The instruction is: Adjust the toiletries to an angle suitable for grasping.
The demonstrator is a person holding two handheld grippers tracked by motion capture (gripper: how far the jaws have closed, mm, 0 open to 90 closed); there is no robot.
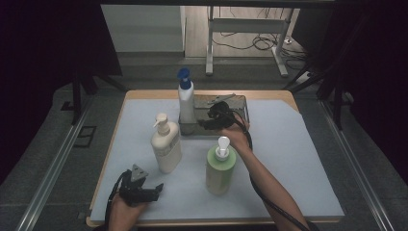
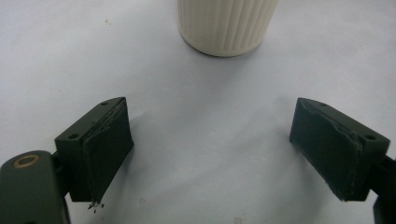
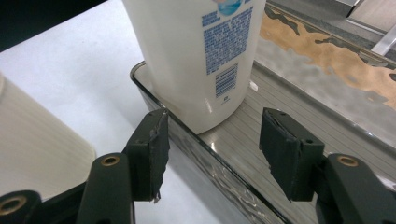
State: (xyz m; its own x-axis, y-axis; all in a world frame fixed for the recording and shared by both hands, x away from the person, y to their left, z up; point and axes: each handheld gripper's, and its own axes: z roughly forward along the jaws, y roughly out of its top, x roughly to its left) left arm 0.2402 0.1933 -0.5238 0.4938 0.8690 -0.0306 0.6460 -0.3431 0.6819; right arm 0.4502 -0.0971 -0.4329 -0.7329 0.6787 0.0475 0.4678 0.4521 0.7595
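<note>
the white bottle with the blue cap (image 1: 185, 98) stands upright in the left end of the metal tray (image 1: 239, 102), above the centre of the high view, apparently just set there. the right gripper (image 1: 206, 121) sits just beside it, jaws apart, nothing between them. the tray's rim is close below. the left gripper (image 1: 153, 190), jaws wide and empty, rests lower left near the cream pump bottle (image 1: 166, 144); open cloth lies to the right of the green bottle (image 1: 220, 168).
</note>
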